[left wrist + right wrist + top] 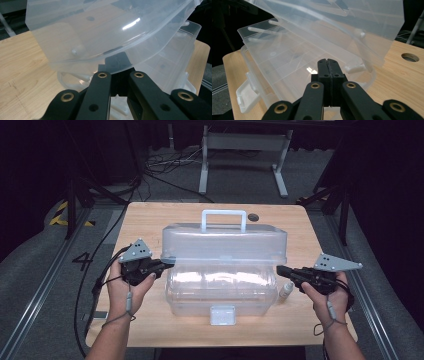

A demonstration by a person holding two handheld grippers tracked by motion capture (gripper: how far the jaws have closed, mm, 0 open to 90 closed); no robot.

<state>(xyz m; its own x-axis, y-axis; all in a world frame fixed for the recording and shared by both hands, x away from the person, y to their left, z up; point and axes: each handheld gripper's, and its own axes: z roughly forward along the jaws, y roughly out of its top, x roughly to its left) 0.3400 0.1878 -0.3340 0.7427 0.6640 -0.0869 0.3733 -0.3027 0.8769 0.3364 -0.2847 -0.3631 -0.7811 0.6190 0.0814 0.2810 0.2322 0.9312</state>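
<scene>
High view: the clear plastic box (222, 290) sits mid-counter (150, 220) with its lid (224, 245) raised, so opening looks well under way. The left tool (167, 265) touches the lid's left end; the right tool (280, 270) waits just beside the box, near a small bottle (285, 291)

Left gripper view: jaws closed, tips tucked under the lid edge (110, 52), propping it

Right gripper view: jaws shut on nothing, pointing into the gap; the lid likely still has to swing fully back
</scene>
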